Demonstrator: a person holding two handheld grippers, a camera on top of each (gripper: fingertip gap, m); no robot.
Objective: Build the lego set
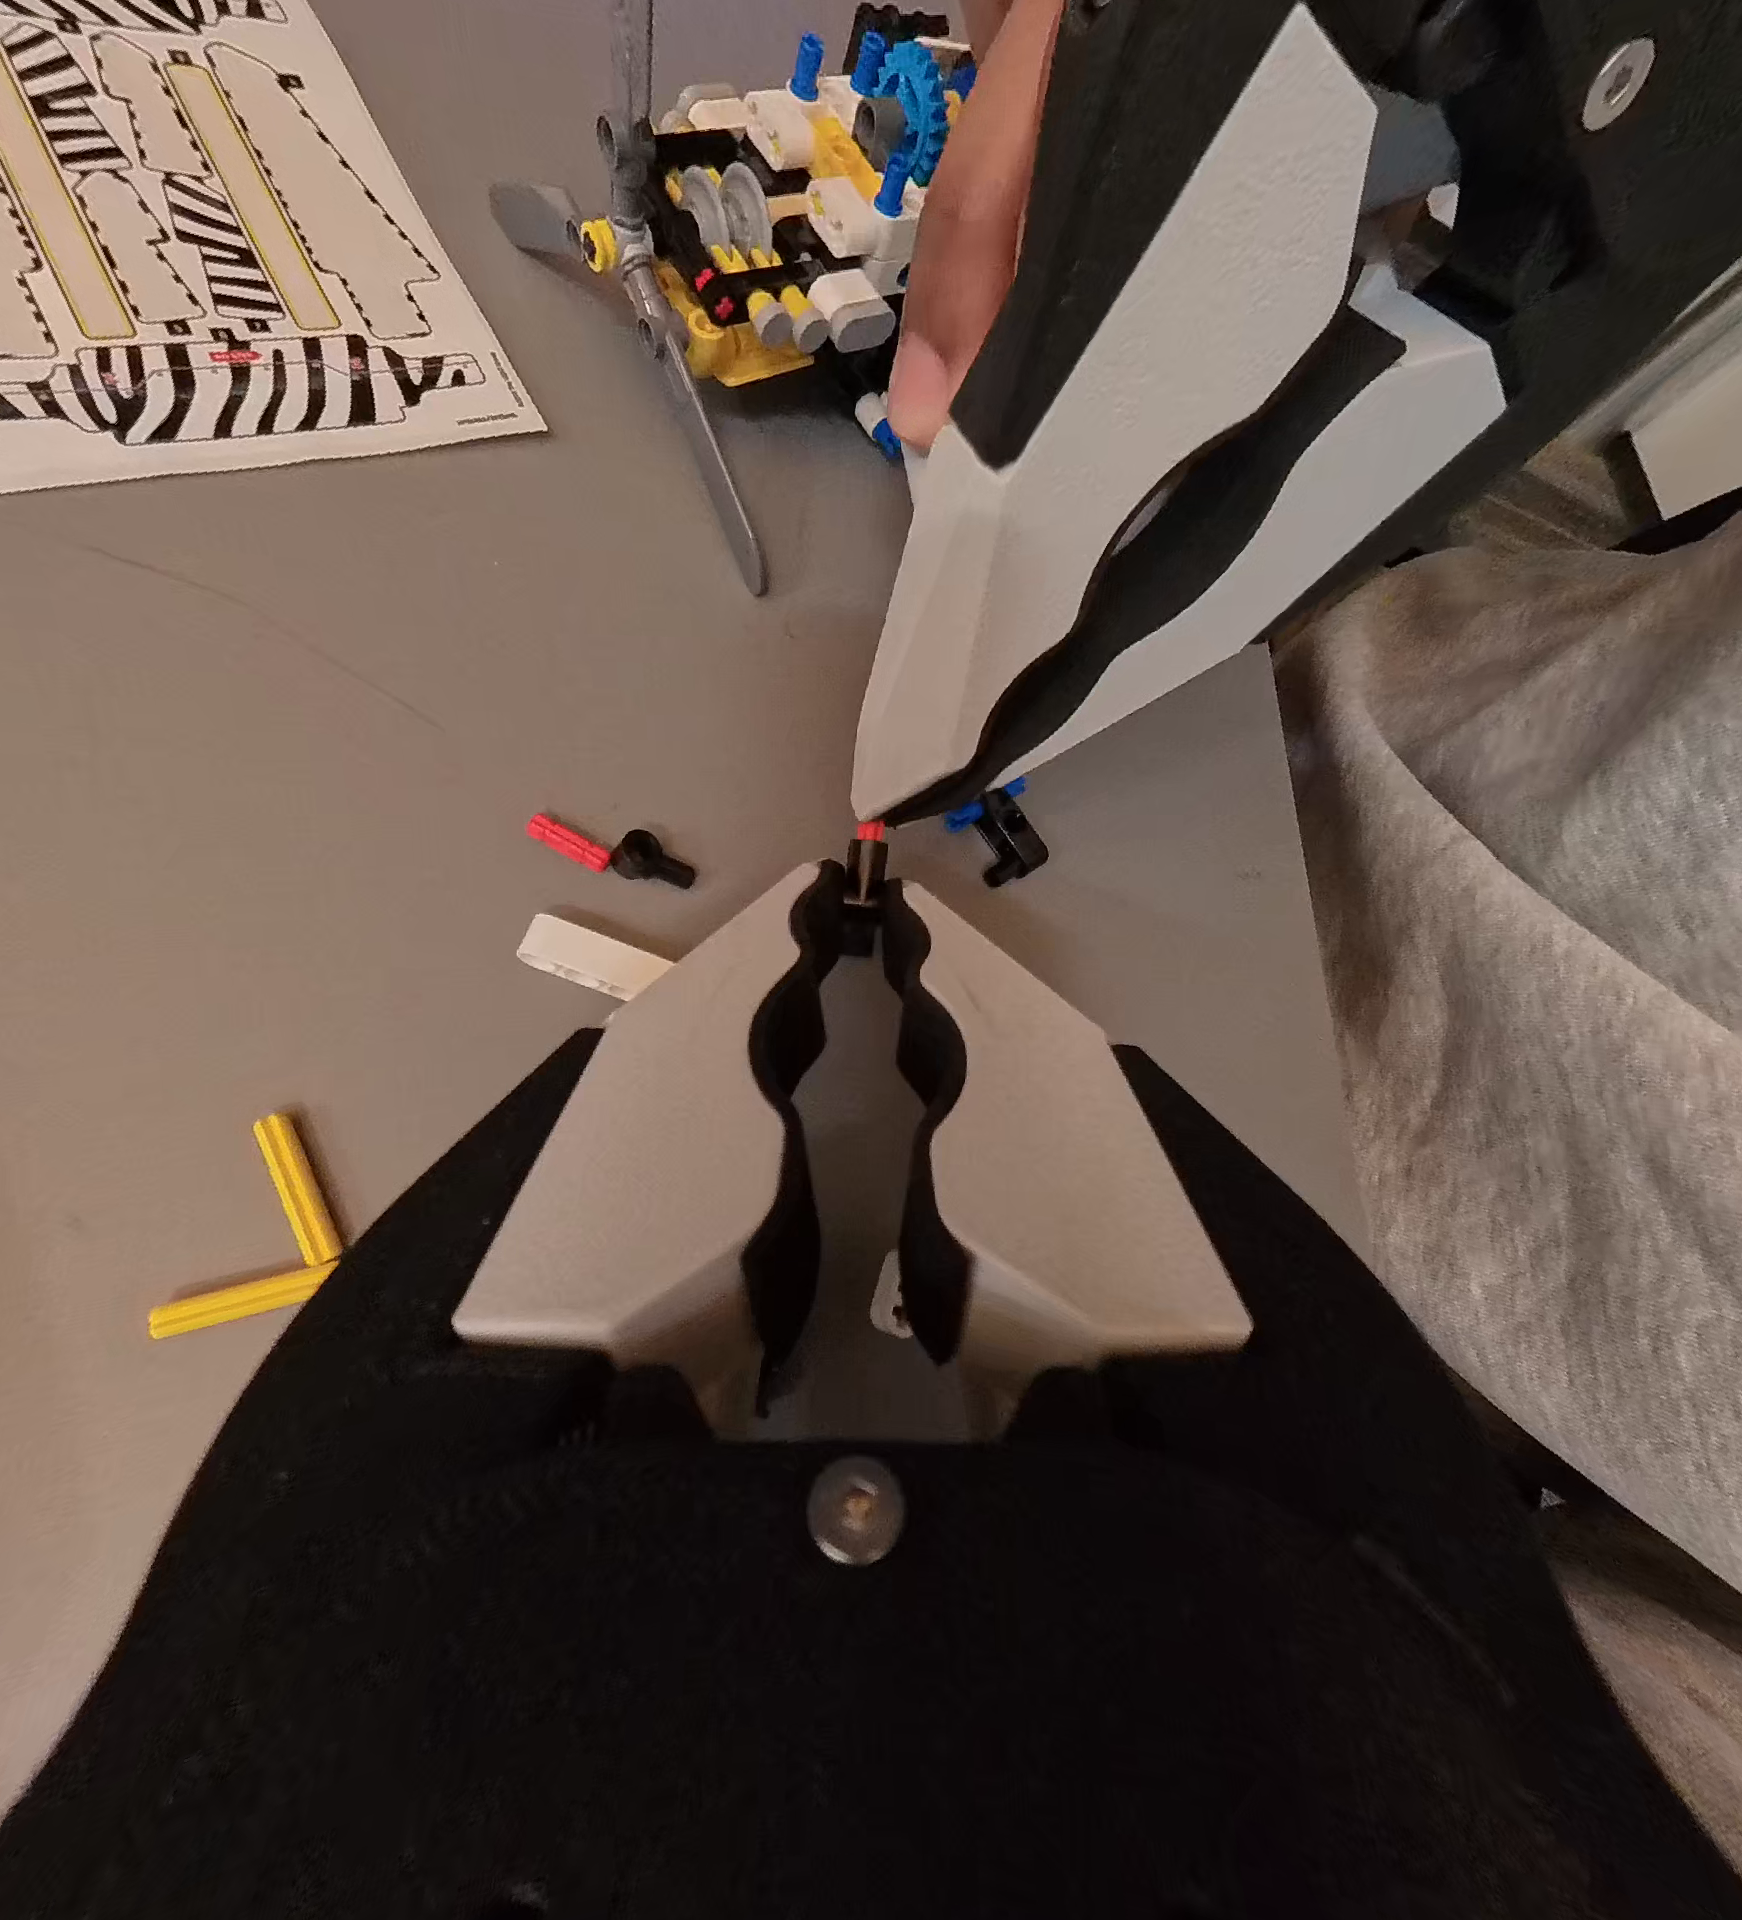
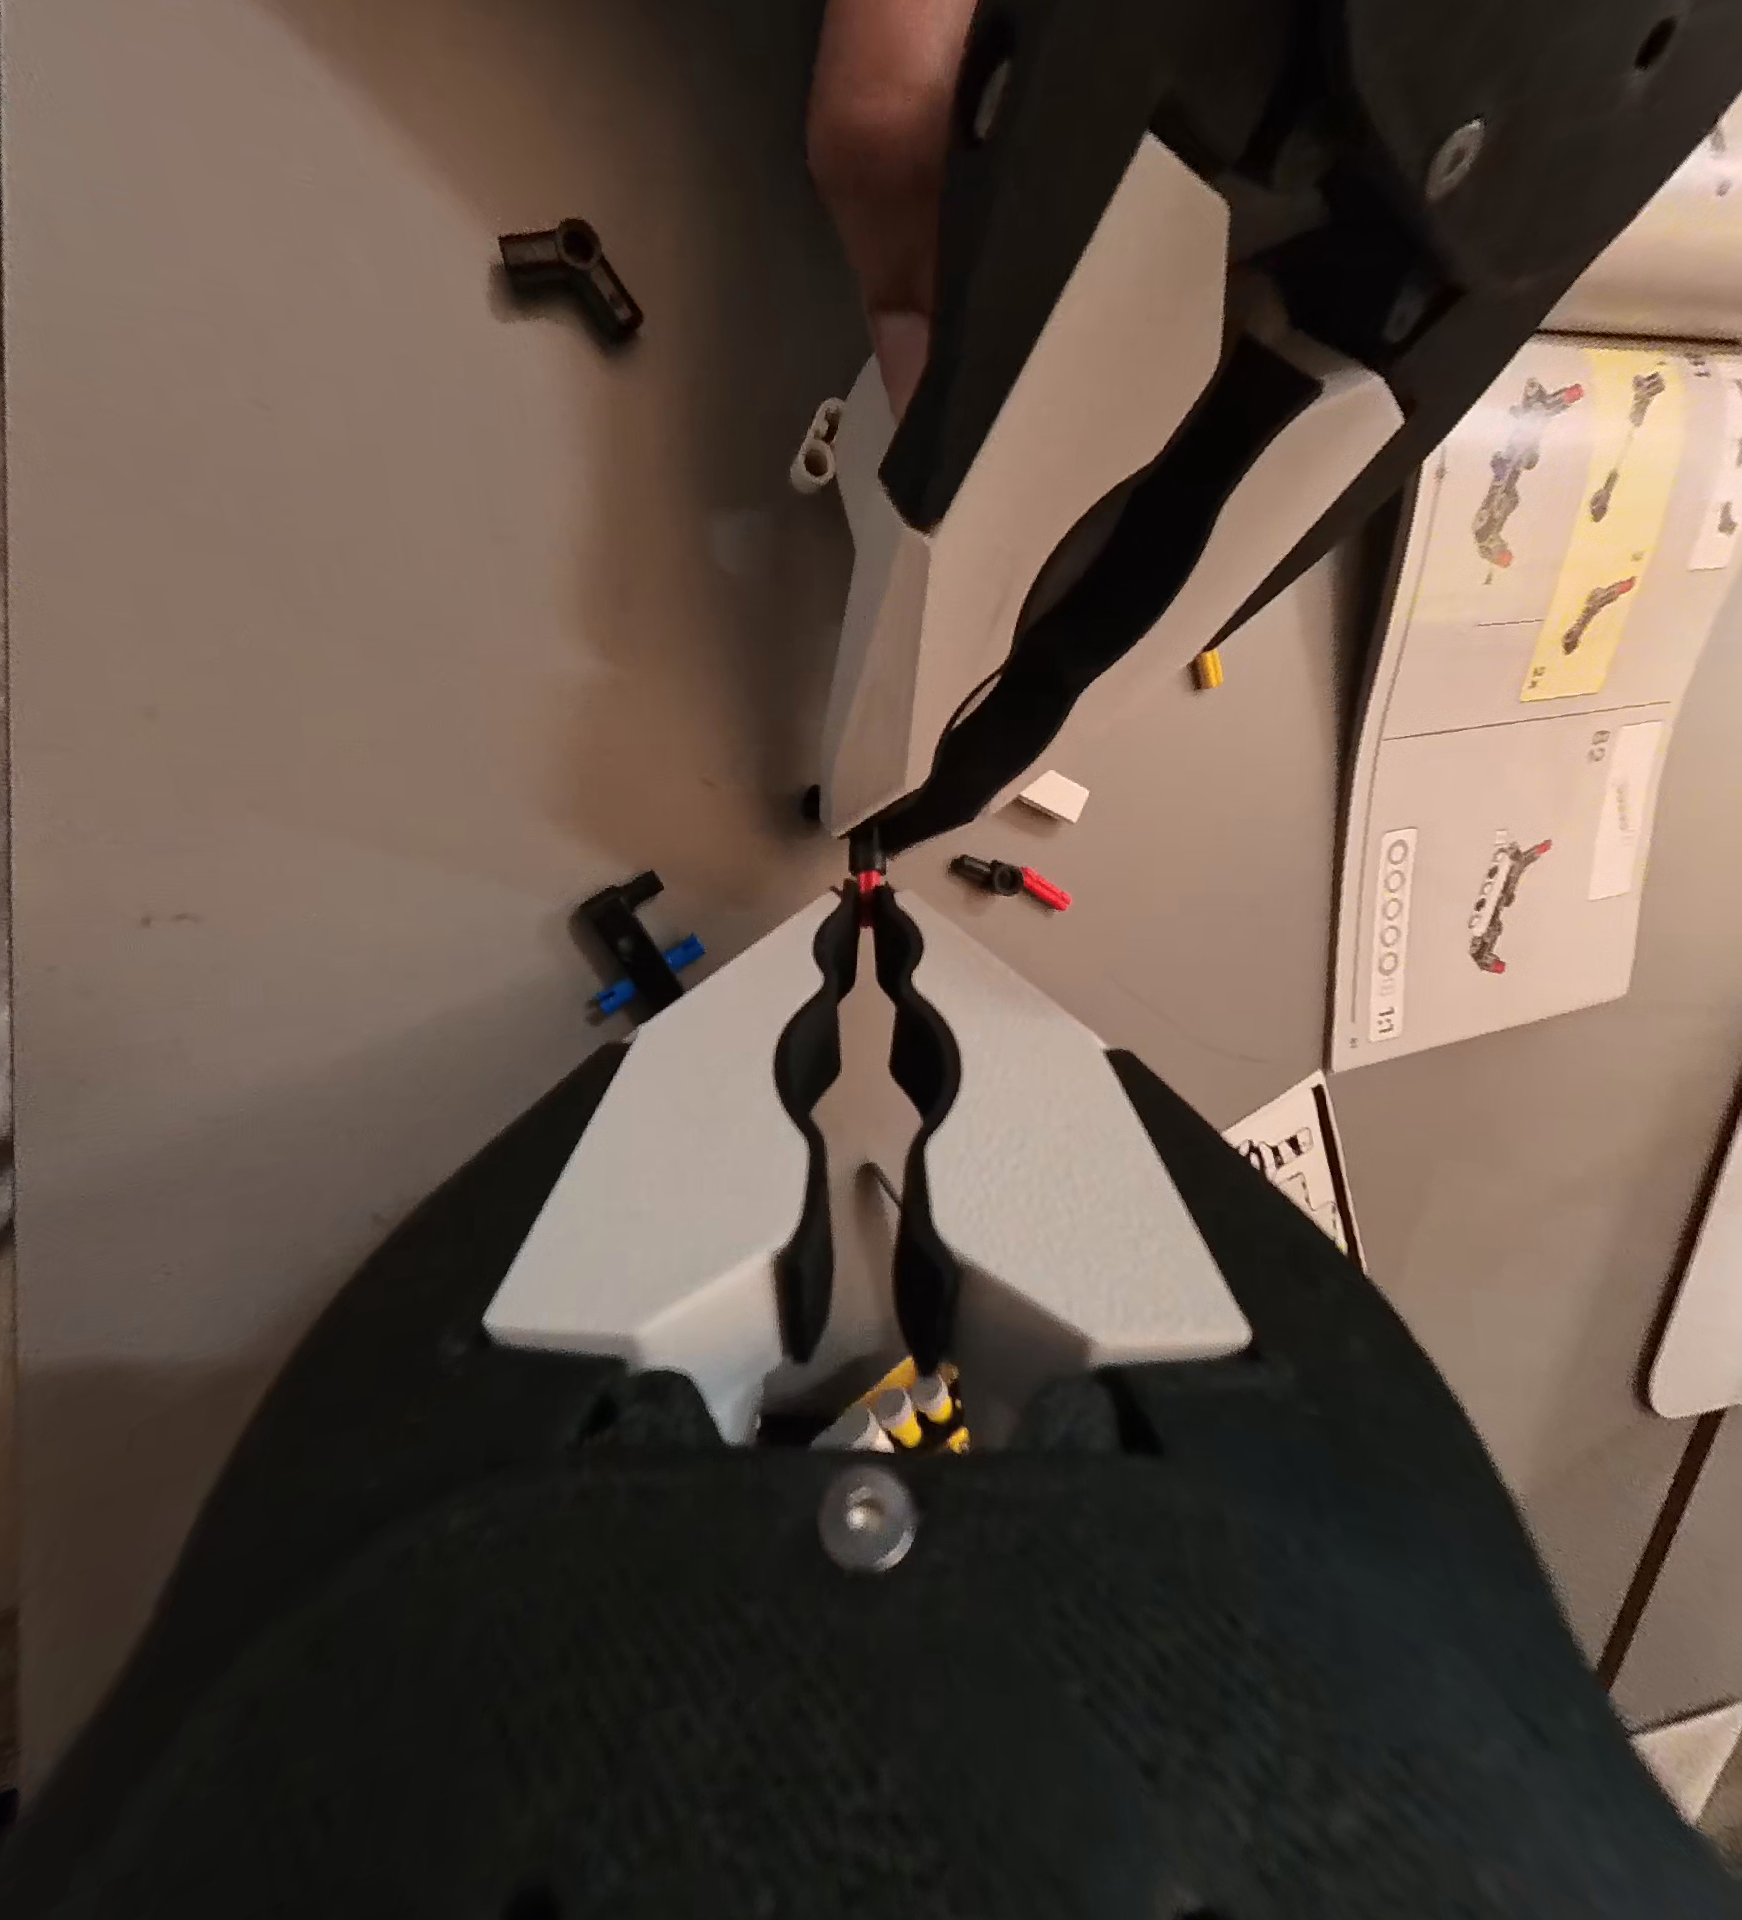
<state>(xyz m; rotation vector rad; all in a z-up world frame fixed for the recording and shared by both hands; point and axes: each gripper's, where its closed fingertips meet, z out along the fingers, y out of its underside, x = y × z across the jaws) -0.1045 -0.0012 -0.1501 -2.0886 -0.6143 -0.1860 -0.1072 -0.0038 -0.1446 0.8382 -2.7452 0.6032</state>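
Note:
My left gripper (image 1: 859,902) is shut on a small black connector (image 1: 861,878), held above the grey table (image 1: 327,727). A short red axle (image 1: 872,829) sticks out of the connector's far end. My right gripper (image 1: 888,816) comes in from the upper right, tip to tip with the left one, and is shut on that axle. In the right wrist view, the right gripper (image 2: 867,920) pinches the red axle (image 2: 868,885). The black connector (image 2: 867,854) sits in the left gripper (image 2: 872,828) above it. The partly built model (image 1: 784,208) stands at the back.
Loose parts lie around: a second red axle in a black connector (image 1: 607,850), a white beam (image 1: 586,956), two yellow axles (image 1: 295,1190), and a black piece with a blue pin (image 1: 1002,831). A sticker sheet (image 1: 171,239) lies back left. An instruction booklet (image 2: 1532,675) lies open. Grey cloth (image 1: 1573,935) lies to the right. Less than 4 cm separates the two grippers' tips.

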